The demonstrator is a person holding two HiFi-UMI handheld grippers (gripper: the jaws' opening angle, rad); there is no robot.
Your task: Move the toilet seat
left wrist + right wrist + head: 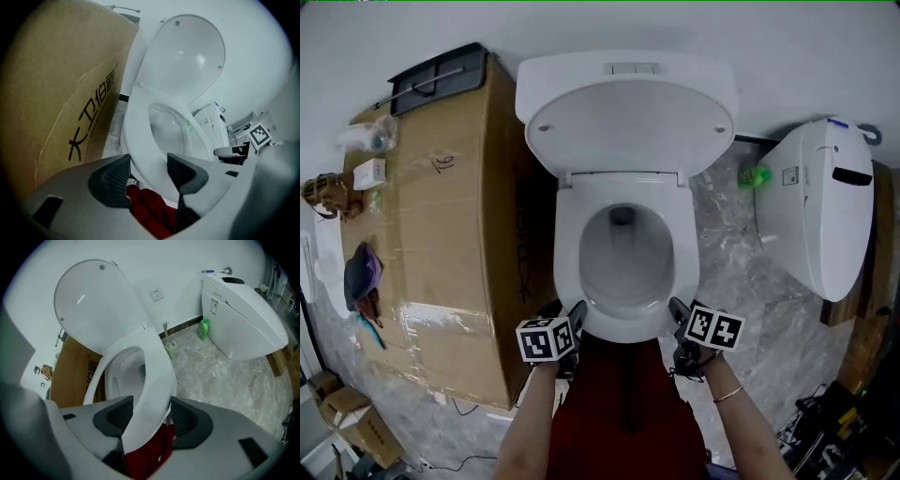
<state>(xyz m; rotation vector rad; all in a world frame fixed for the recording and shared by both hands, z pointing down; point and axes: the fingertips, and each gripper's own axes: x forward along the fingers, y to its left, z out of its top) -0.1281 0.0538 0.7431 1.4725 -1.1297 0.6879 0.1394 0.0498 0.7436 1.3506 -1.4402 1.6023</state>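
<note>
The white toilet [628, 234] stands in the middle of the head view with its lid [628, 117] raised against the tank. The toilet seat [623, 314] lies around the bowl opening. My left gripper [573, 330] is at the seat's front left edge and my right gripper [679, 328] at its front right edge. In the left gripper view the seat [140, 126] runs between the jaws of the left gripper [147, 176]. In the right gripper view the seat rim [157, 366] is pinched between both pads of the right gripper [150, 416]. A red garment shows below both.
A large cardboard box [441, 216] stands tight against the toilet's left side, with a black tray [436, 77] and small items on top. A second white toilet unit [825, 206] and a green bottle [757, 175] are to the right, on the marble floor [741, 272].
</note>
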